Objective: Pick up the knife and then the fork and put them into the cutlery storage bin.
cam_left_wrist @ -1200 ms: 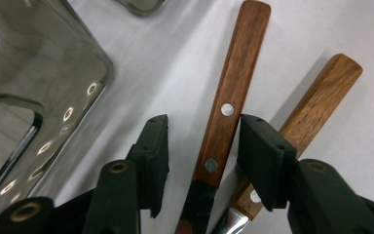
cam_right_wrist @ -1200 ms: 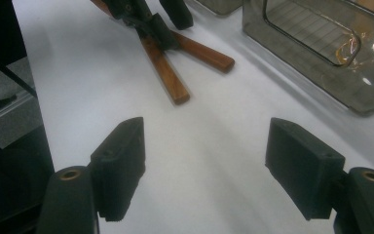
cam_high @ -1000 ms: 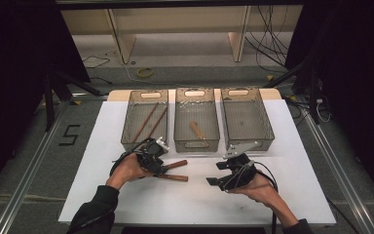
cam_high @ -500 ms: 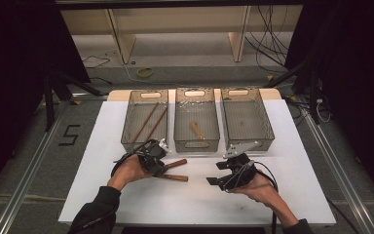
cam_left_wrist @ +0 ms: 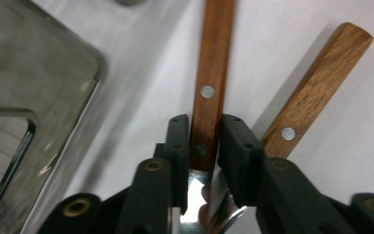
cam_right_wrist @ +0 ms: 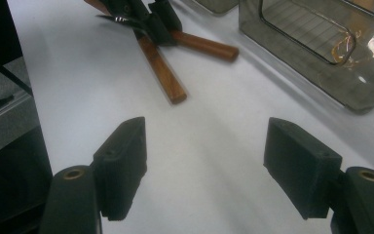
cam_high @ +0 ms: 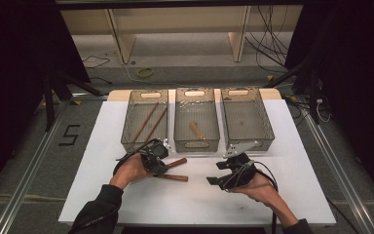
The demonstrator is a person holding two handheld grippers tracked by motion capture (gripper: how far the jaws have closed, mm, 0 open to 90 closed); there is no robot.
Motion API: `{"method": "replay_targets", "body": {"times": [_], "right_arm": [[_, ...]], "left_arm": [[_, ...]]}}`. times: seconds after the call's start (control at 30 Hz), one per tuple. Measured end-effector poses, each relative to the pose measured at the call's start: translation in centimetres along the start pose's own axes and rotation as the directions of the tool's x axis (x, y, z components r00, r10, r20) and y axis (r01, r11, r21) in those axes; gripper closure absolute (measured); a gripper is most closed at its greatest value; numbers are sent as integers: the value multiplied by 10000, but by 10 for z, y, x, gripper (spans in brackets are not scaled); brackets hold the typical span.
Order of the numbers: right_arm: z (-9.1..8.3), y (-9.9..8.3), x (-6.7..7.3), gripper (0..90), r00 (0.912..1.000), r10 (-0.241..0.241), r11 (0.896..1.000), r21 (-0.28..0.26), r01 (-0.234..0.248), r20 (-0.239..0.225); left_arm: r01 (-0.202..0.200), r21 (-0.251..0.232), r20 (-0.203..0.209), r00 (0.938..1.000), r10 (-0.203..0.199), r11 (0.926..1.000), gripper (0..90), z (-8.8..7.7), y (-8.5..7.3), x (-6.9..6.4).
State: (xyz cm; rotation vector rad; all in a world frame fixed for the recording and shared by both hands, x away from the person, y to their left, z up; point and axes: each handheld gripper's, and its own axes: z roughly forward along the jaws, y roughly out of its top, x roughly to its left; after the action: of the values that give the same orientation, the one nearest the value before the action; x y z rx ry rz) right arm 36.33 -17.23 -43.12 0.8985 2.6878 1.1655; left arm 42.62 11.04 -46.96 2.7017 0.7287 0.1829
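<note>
Left gripper view: the left gripper has just been closing its jaws, now pinching the rivet-studded brown wooden utensil handle, whose long axis runs to twelve o'clock on the white bench. A second wooden handle slants toward one o'clock just beside it, and farther off the right gripper waits with jaws spread, empty.

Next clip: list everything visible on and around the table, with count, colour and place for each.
Table: one, white top.
Bins: three, clear grey, side by side at the far edge.
Wooden-handled utensils: two, brown handles, crossed in front of the left bin.
Sticks: two, brown, in the left bin.
Small wooden piece: one, tan, in the middle bin.
Cables: several, dark, on the floor beyond.
Left gripper: black, jaws have just been closing, pressed on one utensil handle.
Right gripper: black, jaws open over bare table.
</note>
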Motion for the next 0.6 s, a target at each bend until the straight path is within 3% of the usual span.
{"method": "replay_targets", "body": {"times": [0.13,0.43,0.6], "right_arm": [[0,0,0,330,10000,7,10000,14,-7,-5],[-2,1,0,332,10000,-12,9999,-159,11,-30],[-2,5,3,333,9998,-181,9993,-317,181,8]], "left_arm": [[117,-159,26,9999,-117,9998,766,0,-1,0],[-99,-339,189,9998,106,9994,769,-6,-3,-2],[-244,-672,398,9988,271,9974,770,-14,-1,-9]]}}
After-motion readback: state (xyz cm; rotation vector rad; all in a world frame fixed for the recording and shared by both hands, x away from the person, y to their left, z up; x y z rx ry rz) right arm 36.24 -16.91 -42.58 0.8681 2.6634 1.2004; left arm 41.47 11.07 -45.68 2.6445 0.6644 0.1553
